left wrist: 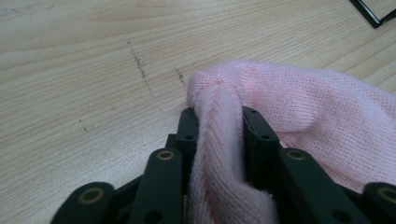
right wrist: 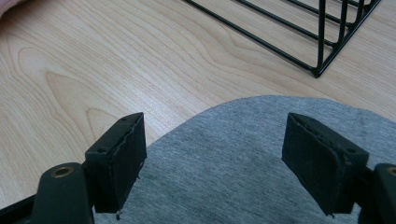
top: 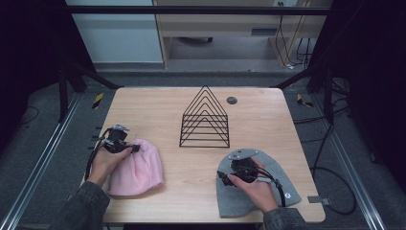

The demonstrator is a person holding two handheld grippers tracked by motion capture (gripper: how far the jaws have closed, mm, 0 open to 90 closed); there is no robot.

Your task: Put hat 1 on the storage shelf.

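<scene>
The pink knit hat (top: 138, 167) lies near the left edge of the bench (top: 158, 103), toward the near left corner. The left gripper (left wrist: 219, 116) has its jaws pinched on a gathered fold of the hat's knit, the fabric bunched up between the pads. The grey hat (top: 239, 201) lies flat near the near right corner, under the right gripper (right wrist: 212, 158), whose jaws stand wide apart above the cloth with nothing between them. A black wire rack (top: 205, 119) stands at the middle of the bench, apart from both hats.

Both hats look light and limp: they should sag and fold under their own weight, and a single pinch will likely lift only a ridge while the rest drags along. The knit should grip well, not slip. The rim or a doubled fold seems the best place to take hold; the flat grey cloth may need pressing down to gather a fold.
</scene>
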